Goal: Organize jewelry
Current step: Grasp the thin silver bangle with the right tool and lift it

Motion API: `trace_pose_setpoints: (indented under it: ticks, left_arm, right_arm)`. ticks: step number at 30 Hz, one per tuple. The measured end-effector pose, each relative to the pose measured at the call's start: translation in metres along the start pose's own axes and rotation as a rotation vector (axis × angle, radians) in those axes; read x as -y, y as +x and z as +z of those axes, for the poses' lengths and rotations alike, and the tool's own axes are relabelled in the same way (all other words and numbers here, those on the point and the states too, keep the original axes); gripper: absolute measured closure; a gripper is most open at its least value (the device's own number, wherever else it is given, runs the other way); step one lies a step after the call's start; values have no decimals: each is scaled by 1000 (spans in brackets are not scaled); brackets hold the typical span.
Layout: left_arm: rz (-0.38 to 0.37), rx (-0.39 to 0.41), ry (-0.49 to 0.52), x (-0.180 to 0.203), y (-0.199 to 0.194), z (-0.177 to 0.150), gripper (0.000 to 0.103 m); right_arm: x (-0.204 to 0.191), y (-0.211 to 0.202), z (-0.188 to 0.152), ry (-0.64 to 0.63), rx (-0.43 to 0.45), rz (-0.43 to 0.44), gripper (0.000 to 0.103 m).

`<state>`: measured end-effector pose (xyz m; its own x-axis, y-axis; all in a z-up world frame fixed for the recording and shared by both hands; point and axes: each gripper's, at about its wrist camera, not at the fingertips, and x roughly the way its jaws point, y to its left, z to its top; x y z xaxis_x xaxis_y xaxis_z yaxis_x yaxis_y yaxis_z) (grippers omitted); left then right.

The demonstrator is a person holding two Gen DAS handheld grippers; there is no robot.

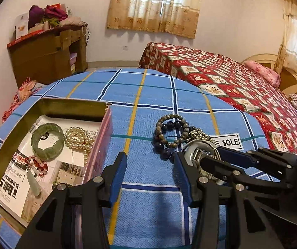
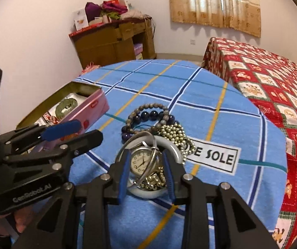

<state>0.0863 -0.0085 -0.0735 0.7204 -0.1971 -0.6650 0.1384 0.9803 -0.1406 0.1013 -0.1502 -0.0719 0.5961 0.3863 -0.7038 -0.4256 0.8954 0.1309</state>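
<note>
In the left wrist view, an open tin sits on the counter at nine o'clock, pink outside, gold inside, lined with a printed sheet. It holds a green bangle, with pearls just beside it at its three o'clock. A red-and-pink bead bracelet lies at the bangle's six o'clock, and a pale pendant lies below that.

The left tool hangs at six o'clock over the blue checked cloth. Its jaws are wide with nothing between them, and its left finger is near the tin's pink wall.

At the centre, toward one o'clock from that tool, is the loose pile. Two bead bracelets, one grey-brown and one dark blue, overlap. A ball chain touches them at their three o'clock.

In the right wrist view, the watch lies at the pile's six o'clock, tangled with thin metal rings, chain and a white bangle. The right tool straddles it with narrow jaws, one blue pad on each side of the dial. Whether the pads press on it I cannot tell.

A white label reading "SOLE" lies on the cloth at the pile's three o'clock. A bed with a red patterned cover stands beyond at two o'clock.
</note>
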Motion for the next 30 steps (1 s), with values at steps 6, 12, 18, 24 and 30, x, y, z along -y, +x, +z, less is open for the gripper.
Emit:
trace_pose_setpoints:
  ticks: [6,12,18,24,30]
  left_arm:
    - [0,2,-37,-7,1,0,55]
    - [18,-8,-25,-5,1,0,55]
    - [39,-30,57,11,5,18,55]
    - [33,-73,98,24,25,42,55]
    - [13,-149,86,23,62,40,69]
  right_arm:
    - [5,-8,-3,29,35,59,93]
    - [8,-25,2,67,111,74,92]
    - [30,-47,18,143,204,57,92]
    - [51,-41,25,198,238,7,92]
    - [56,-36,19,213,243,-7,92]
